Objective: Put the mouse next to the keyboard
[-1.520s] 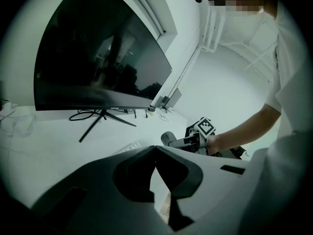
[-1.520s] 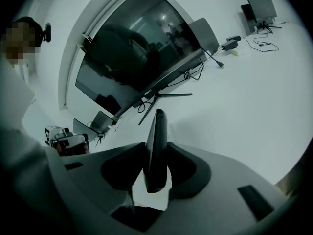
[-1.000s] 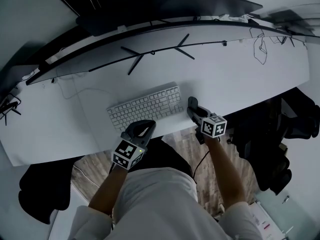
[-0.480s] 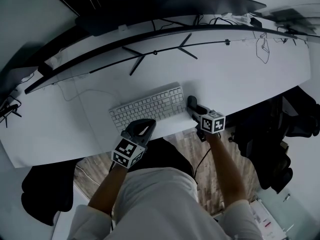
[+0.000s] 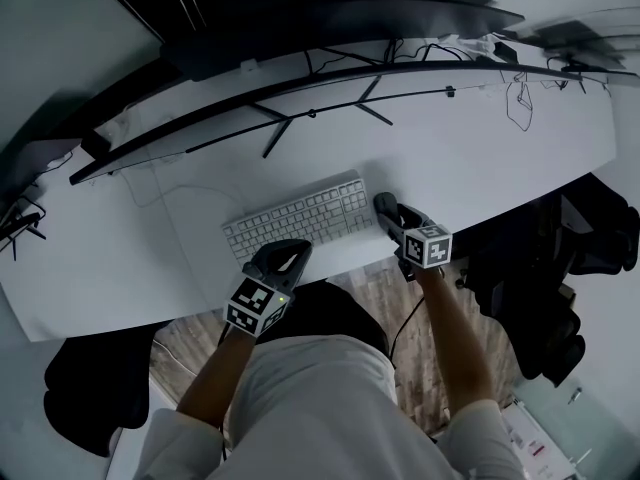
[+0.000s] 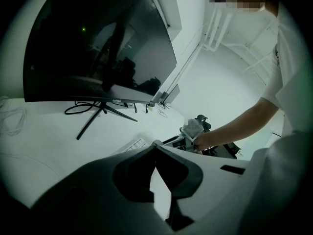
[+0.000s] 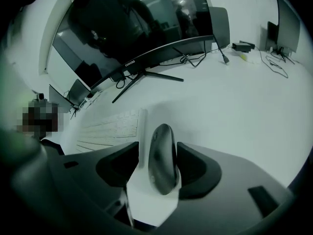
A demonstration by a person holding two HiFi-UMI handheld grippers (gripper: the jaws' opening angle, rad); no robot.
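Dark mouse [image 7: 164, 165] loose between the opening jaws of the right gripper [image 7: 158, 148], beside the keyboard [image 5: 296, 220]; left gripper [image 6: 155, 150] closed, empty.

One brand word, on the monitor

We read "coocaa" in small pale letters on the lower bezel of the wide curved black monitor [image 7: 142, 28]; the flat white keyboard's [image 7: 110, 126] key legends are too small to read.
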